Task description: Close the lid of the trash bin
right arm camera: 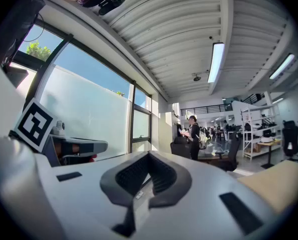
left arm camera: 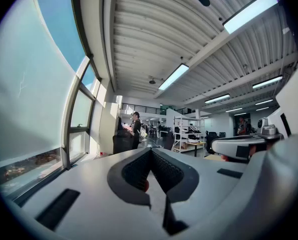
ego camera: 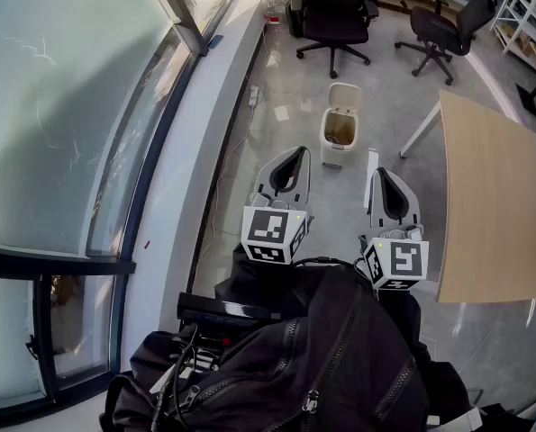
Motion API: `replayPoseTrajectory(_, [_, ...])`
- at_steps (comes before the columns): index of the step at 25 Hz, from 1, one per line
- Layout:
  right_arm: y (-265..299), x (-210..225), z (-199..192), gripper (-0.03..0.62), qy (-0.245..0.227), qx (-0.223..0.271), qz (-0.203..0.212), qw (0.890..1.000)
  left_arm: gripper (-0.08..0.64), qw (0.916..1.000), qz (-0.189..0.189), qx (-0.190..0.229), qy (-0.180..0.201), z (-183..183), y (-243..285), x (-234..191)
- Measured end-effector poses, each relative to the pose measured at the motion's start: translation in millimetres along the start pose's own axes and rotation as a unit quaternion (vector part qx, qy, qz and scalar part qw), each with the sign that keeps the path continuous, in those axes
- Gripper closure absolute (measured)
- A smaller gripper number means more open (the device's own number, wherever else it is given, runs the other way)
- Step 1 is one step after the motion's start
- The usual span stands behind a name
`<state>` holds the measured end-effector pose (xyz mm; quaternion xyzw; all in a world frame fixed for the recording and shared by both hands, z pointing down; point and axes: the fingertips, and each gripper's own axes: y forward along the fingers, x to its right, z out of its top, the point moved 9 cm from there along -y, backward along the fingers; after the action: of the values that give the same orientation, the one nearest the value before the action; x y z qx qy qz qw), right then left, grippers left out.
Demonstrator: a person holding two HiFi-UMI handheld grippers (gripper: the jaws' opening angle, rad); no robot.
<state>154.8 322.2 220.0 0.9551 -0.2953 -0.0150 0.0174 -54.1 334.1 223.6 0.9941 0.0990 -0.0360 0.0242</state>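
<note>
From the head view, the trash bin stands on the glossy grey floor a little ahead of both tools, between the long window and a pale wooden table. It is a small white plastic box with rounded corners. Its lid is tipped up and back on the far side, so the mouth gapes and something brownish shows inside. The left gripper and the right gripper are held side by side at the near side of the bin, well short of it. To my eye that means the approach has not begun. Each is smooth white plastic with a dark looped rubber tip and a black-and-white marker cube at the back. A black fabric backpack with zips fills the bottom of the view, and two black office chairs stand beyond the bin.

In the left gripper view the tool points level across the room. The bin is below the frame here, and no part of it shows. The ribbed dark pads meet at the front and hold nothing. Past them a person stands by the window, with white shelves further back under a corrugated ceiling.

The right gripper view shows much the same. Its pads are pressed together on nothing and it is aimed level over the bin. The left tool is alongside, and the table edge is at the right. With both pairs pressed together like this, they look ready to push the lid down, not pinch it.
</note>
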Motion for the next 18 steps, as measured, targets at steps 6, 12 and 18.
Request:
replayPoseTrajectory(6, [1,-13,-3,0.586,0.003,-0.004,0.0,1.0,0.558,0.9999,-0.003,-0.011,-0.003,-6,-8,-10])
replayPoseTrajectory(12, [-1,-29,-13,0.586,0.014,-0.015,-0.011,1.0,0.558,0.9995,-0.009,-0.028,-0.008,-16,-20,-24])
replayPoseTrajectory(18, [-3,-47,-21,0.586,0.021,-0.02,-0.011,1.0,0.558,0.9988,-0.018,-0.044,-0.012,-28,-31,-34])
